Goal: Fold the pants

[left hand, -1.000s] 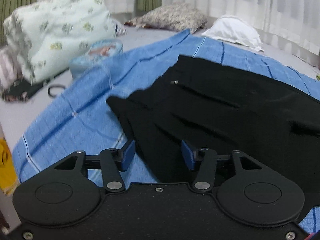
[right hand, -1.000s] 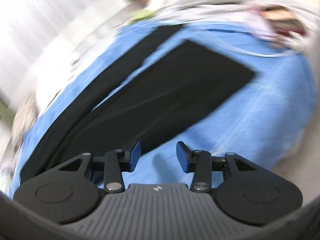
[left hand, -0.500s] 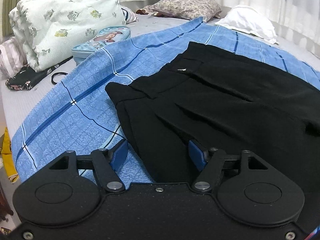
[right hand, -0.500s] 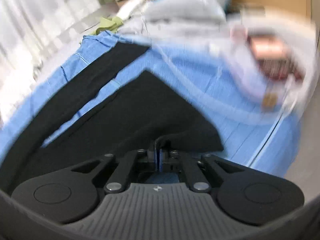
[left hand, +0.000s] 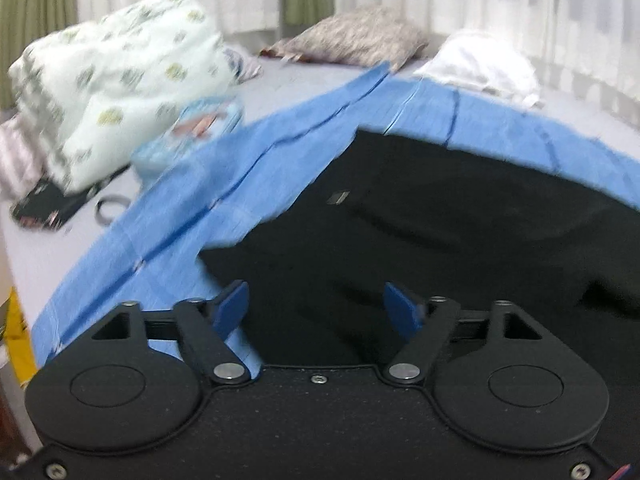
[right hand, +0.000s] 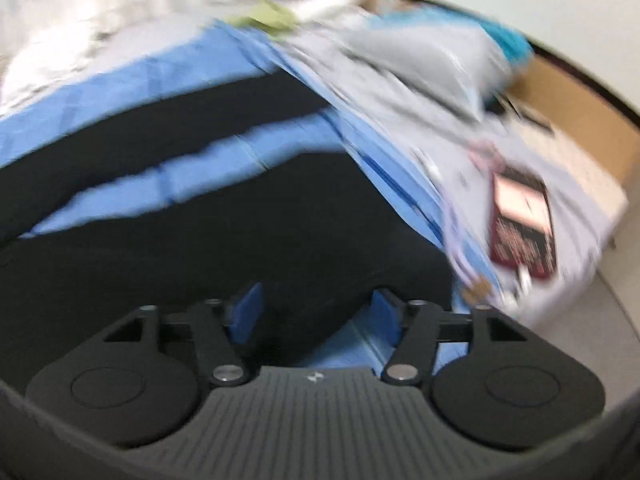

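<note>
Pants (left hand: 440, 232) flat on blue sheet (left hand: 224, 184), legs apart, no fold yet. Left tool (left hand: 316, 308) agape over waist corner; right tool (right hand: 316, 312) agape at hem, nothing gripped.

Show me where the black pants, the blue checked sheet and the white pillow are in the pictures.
black pants (left hand: 440, 216): left wrist view, on the cloth near the waistband.
blue checked sheet (left hand: 192, 216): left wrist view, on the bare part left of the pants.
white pillow (left hand: 480, 60): left wrist view, on its middle.

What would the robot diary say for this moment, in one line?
left claw: open, over waist end of black pants | right claw: open, at leg end | pants flat on blue sheet | fold not started
</note>
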`<action>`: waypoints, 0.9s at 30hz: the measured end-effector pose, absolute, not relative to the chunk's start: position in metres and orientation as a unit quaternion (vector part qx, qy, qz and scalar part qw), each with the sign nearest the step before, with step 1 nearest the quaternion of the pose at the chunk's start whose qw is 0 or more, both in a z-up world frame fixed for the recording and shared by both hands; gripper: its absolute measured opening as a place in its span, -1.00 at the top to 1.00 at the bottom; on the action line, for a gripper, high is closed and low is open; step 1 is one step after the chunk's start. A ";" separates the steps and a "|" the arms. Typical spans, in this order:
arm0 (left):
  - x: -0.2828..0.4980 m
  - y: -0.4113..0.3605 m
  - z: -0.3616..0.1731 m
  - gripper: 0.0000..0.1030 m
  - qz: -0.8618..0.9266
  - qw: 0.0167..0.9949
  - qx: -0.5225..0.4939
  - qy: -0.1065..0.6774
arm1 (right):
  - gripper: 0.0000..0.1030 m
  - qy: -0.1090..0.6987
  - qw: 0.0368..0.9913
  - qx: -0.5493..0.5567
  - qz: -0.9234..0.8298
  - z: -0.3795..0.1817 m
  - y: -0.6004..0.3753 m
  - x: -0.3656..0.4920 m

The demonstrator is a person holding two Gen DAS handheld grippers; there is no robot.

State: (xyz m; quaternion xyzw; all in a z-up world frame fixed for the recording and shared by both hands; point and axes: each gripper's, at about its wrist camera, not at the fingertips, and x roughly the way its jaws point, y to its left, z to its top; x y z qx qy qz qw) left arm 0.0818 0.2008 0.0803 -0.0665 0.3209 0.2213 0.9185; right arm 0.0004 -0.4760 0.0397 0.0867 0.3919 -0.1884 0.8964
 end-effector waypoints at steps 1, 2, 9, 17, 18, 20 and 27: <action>0.088 0.198 0.089 -0.69 0.208 0.922 -0.069 0.318 | -0.61 0.383 0.903 0.085 -0.174 0.049 -0.469 0.006; 0.095 0.196 0.097 -0.70 0.196 0.925 -0.071 0.317 | -0.69 0.376 0.909 0.089 -0.158 0.057 -0.464 0.012; 0.182 0.180 0.135 -0.82 0.130 0.918 -0.139 0.349 | -0.79 0.359 0.918 0.136 -0.094 0.088 -0.427 0.111; 0.296 0.178 0.121 -0.82 0.173 0.867 -0.221 0.412 | -1.00 0.381 0.900 0.192 -0.087 0.074 -0.390 0.238; 0.307 0.178 0.115 -0.82 0.187 0.861 -0.231 0.413 | -1.00 0.392 0.894 0.197 -0.095 0.067 -0.387 0.259; 0.329 0.180 0.104 -0.83 0.221 0.846 -0.261 0.409 | -1.00 0.404 0.885 0.207 -0.110 0.054 -0.384 0.287; 0.389 0.193 0.064 -0.98 0.270 0.804 -0.319 0.423 | -1.00 0.415 0.861 0.238 -0.174 0.006 -0.377 0.372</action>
